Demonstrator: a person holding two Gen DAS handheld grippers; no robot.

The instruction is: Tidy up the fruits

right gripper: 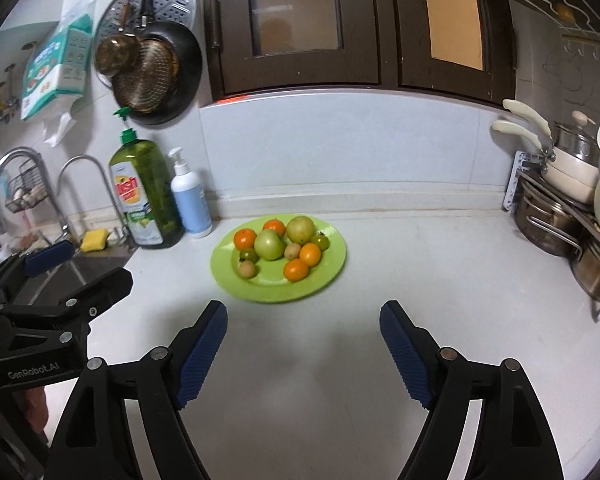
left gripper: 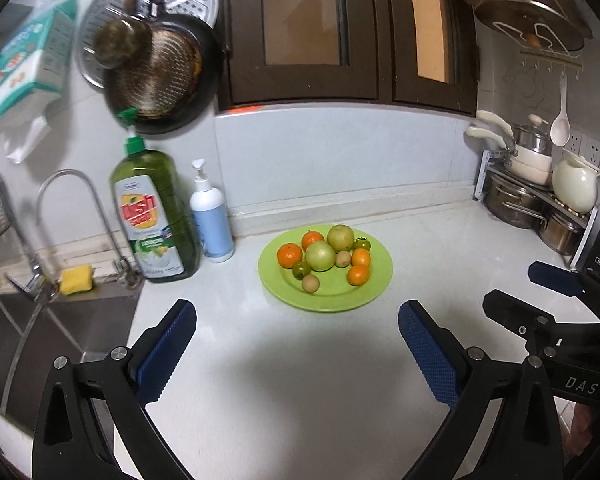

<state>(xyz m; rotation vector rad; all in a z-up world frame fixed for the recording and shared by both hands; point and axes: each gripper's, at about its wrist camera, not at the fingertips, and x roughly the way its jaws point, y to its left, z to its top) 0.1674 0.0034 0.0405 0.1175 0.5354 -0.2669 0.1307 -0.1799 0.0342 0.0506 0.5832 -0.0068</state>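
Note:
A green plate (left gripper: 374, 290) sits on the white counter and also shows in the right wrist view (right gripper: 336, 264). It holds several fruits: orange mandarins (left gripper: 289, 255), two large green fruits (left gripper: 320, 255), small dark green tomatoes (left gripper: 301, 270) and small tan fruits (left gripper: 311, 283). My left gripper (left gripper: 298, 314) is open and empty, hovering over the counter in front of the plate. My right gripper (right gripper: 303, 314) is open and empty, also short of the plate. Each gripper shows in the other's view, the right (left gripper: 540, 284) and the left (right gripper: 76, 264).
A green dish soap bottle (left gripper: 154, 216) and a white pump bottle (left gripper: 212, 216) stand left of the plate by the sink (left gripper: 60, 328) and faucet (left gripper: 80, 184). A rack of pots (left gripper: 532, 188) stands at the right. Pans (left gripper: 156, 76) hang on the wall.

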